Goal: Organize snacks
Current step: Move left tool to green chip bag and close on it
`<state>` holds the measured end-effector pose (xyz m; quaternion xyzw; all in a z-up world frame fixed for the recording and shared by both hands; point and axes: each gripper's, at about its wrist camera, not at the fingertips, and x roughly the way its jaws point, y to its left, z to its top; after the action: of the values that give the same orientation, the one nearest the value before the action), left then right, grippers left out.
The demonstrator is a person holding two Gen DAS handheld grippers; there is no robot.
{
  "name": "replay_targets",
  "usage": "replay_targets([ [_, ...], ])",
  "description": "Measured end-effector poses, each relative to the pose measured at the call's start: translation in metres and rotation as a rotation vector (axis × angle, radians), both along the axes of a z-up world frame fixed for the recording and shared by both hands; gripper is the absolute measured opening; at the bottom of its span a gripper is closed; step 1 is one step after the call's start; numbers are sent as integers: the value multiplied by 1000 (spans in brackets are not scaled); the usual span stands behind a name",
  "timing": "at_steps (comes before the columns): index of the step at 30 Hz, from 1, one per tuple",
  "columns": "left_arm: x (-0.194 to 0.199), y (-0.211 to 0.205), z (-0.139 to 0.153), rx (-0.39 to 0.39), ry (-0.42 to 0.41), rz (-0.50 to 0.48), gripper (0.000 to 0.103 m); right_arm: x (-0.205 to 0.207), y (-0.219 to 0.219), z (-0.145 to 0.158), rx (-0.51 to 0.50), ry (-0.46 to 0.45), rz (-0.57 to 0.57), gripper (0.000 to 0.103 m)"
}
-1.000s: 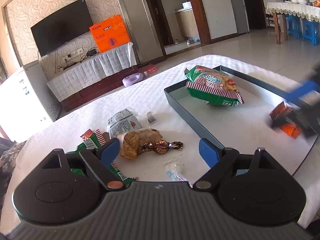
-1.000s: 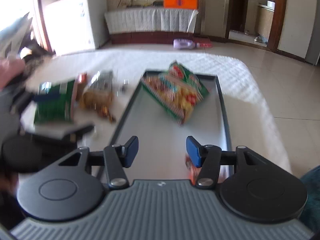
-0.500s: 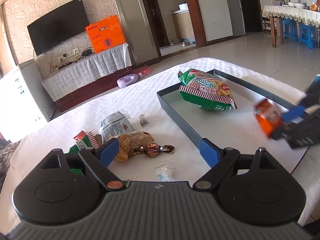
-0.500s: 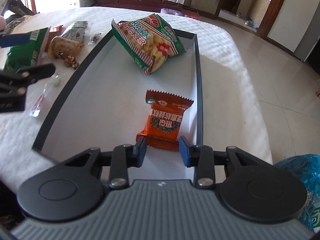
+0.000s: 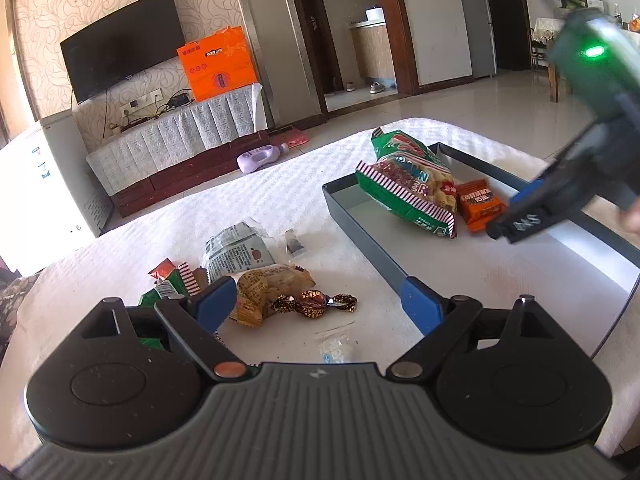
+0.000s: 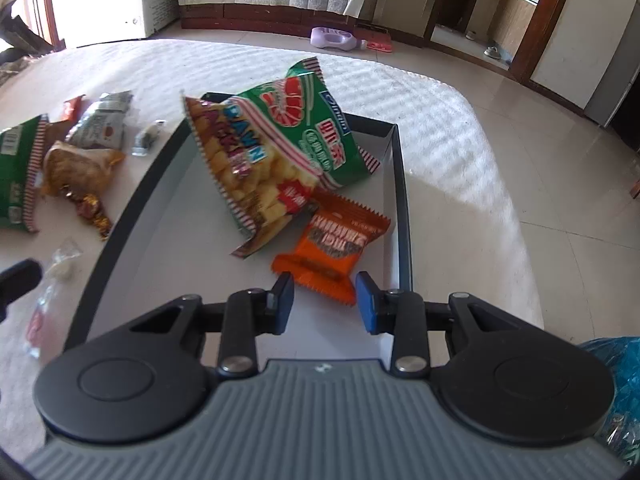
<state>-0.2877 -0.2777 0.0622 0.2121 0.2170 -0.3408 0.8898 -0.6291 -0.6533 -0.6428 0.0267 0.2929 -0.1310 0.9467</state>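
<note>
A grey tray (image 6: 401,184) holds a green prawn cracker bag (image 6: 276,148) and an orange snack packet (image 6: 332,244). My right gripper (image 6: 324,300) is open, its fingers just behind the orange packet, which lies free on the tray; it also shows in the left wrist view (image 5: 516,216) beside the packet (image 5: 478,204). My left gripper (image 5: 316,304) is open and empty over the loose snacks: a brown pastry pack (image 5: 272,284), a foil-wrapped chocolate (image 5: 314,304) and a grey packet (image 5: 236,248).
Outside the tray on the white cloth lie a green bag (image 6: 16,176), a small clear sachet (image 5: 334,346) and a small red packet (image 5: 162,270). A blue bag (image 6: 616,384) sits at the right. The table edge is near on the right.
My right gripper carried the orange packet forward to the prawn cracker bag, opened and let it go on the tray. My left gripper stayed open over the loose snacks.
</note>
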Motion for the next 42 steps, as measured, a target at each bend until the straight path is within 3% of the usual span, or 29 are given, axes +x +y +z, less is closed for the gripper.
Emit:
replay_targets([
  [3,-1,1,-1,4,-8,4,93,-39,8,7,87,-101,-7,38],
  [5,-2,2,-1,4,-10,10,93,-70,27,15,58,-201,0,43],
  [6,-2,2,-1,2,-12,13,93,-84,39,19,15,-252,-3,54],
  [7,-2,4,-1,3,-15,17,93,-94,52,23,-29,-296,-15,74],
  [9,-2,6,-2,10,-22,26,93,-102,70,24,-73,-322,-18,93],
  [12,-1,14,-5,29,-29,48,94,-93,78,16,30,-308,67,90],
  [16,7,38,-2,23,-27,101,94,-87,107,20,-49,-342,144,89],
  [24,44,114,12,-13,13,300,94,-63,138,20,-10,-379,234,90],
  [27,55,132,14,2,7,340,94,-46,161,13,-30,-302,312,89],
  [29,60,139,13,12,13,351,94,-31,175,5,-78,-215,316,80],
  [30,62,142,13,11,18,354,94,-25,178,2,-72,-186,321,66],
  [31,64,145,13,6,22,356,94,-21,178,-1,-47,-169,327,61],
  [39,80,157,11,-39,86,362,94,9,175,-10,-19,-93,239,56],
  [42,81,150,9,-43,102,326,95,21,175,-15,-3,-70,252,44],
])
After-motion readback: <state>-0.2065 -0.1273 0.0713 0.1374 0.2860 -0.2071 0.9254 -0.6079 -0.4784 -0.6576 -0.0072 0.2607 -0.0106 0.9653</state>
